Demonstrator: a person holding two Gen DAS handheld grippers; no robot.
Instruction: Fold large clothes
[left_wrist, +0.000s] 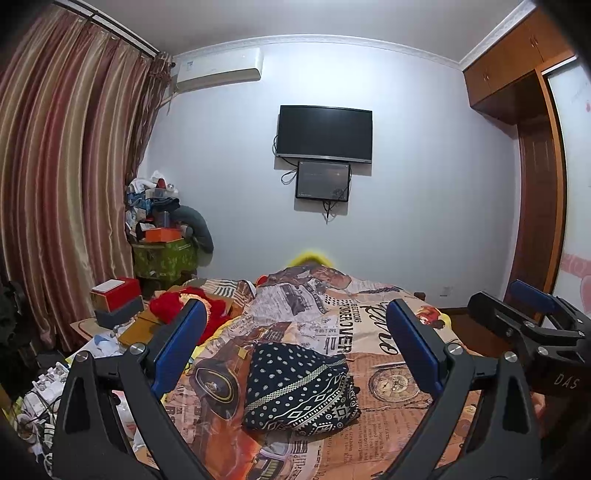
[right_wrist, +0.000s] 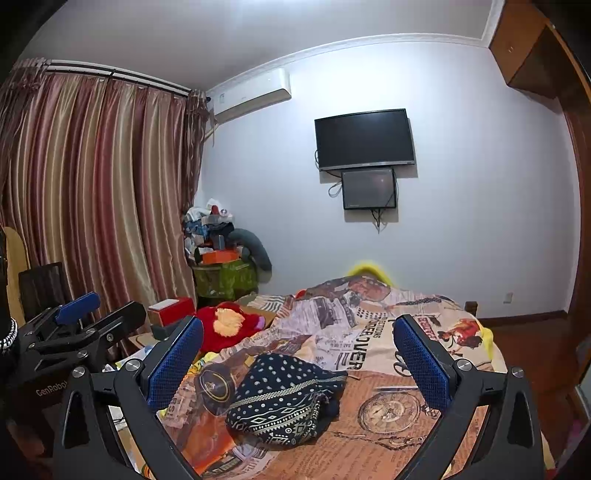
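A: Which step is this, judging by the bed (left_wrist: 388, 435)?

B: The end of a fold, most likely. The garment (left_wrist: 299, 391) lies near the middle of the printed cover as a compact dark bundle, patterned in dots and bands, with nothing gripping it.

A: So what does the next move call for?

B: Either a final tidy of the loose edge on its right side, or fetching another piece; neither has begun.

A: And the grippers?

B: Both are raised above the bed and level, facing the far wall. The left gripper (left_wrist: 297, 345) is spread wide and empty, framing the bundle. The right gripper (right_wrist: 298, 350) matches it, wide and empty, just beside the left.
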